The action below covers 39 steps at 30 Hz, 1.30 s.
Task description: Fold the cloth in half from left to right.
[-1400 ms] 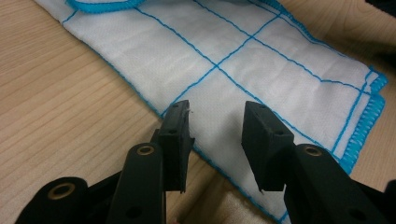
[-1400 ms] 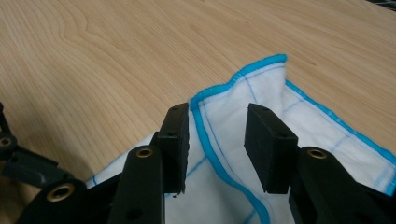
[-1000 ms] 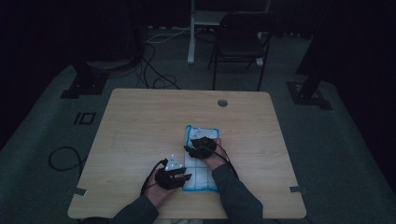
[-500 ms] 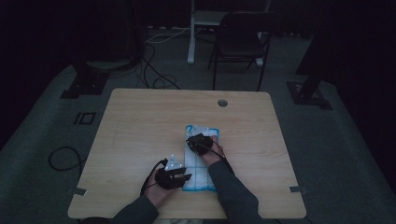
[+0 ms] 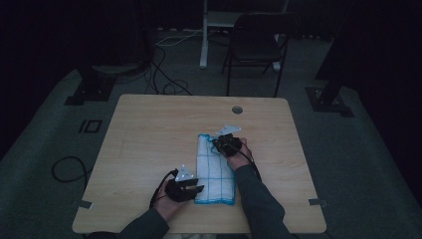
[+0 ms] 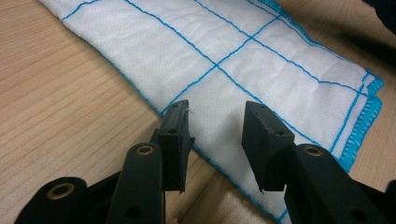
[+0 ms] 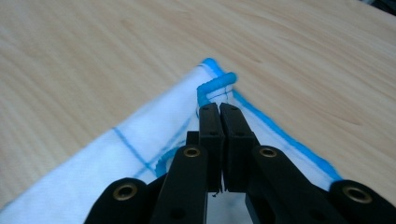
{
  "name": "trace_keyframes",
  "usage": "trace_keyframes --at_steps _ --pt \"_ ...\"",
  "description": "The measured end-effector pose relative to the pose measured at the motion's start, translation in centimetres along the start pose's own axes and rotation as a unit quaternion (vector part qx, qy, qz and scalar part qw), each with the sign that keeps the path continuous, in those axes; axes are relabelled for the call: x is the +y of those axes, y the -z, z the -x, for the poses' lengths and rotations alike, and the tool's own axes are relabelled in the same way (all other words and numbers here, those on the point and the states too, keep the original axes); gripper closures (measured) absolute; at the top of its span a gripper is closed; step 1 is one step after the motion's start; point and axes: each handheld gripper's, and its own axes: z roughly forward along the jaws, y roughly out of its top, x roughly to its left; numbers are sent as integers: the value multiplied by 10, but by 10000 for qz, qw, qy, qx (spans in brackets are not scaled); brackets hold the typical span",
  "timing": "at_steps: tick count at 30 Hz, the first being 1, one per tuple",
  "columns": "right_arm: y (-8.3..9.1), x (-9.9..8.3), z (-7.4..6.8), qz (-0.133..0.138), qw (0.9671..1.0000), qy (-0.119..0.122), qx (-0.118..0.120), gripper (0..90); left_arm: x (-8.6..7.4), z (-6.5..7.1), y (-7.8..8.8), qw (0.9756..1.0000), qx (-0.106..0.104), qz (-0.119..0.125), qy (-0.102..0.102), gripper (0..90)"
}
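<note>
Plainly, the folded white cloth (image 5: 215, 172) with its blue grid lines and blue stitched hem lay on the wooden table (image 5: 149, 134), toward the near edge and slightly right of the middle, its long side running away from the person. The right gripper (image 5: 225, 143) sat at the cloth's far right corner; its jaws had just been closing and stood pressed together on the hem there, the blue edging (image 7: 215, 86) bunched up right at their tips. The left gripper (image 5: 196, 188) rested at the cloth's near left edge. Its jaws stood apart, one over the cloth (image 6: 261, 70) and the other right at the hem, neither pressing on the fabric. Both sleeves entered from the bottom of the high view.
</note>
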Motion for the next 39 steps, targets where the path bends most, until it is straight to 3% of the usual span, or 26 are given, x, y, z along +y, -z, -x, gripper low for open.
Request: trace_keyframes --at_steps 17,25,34,39 --pt "8 -11 56 -156 9976 -534 -402 887 1 -3 1 9999 -60 -30 110 616" --pt "5 -18 66 -278 9954 -602 -691 859 7 -14 7 9998 74 95 186 609" --pt "5 -19 66 -241 9953 -672 -651 719 34 -39 9 9987 372 268 205 609" --pt "3 -19 64 -227 9949 -708 -675 640 51 -57 6 9975 488 396 332 608"
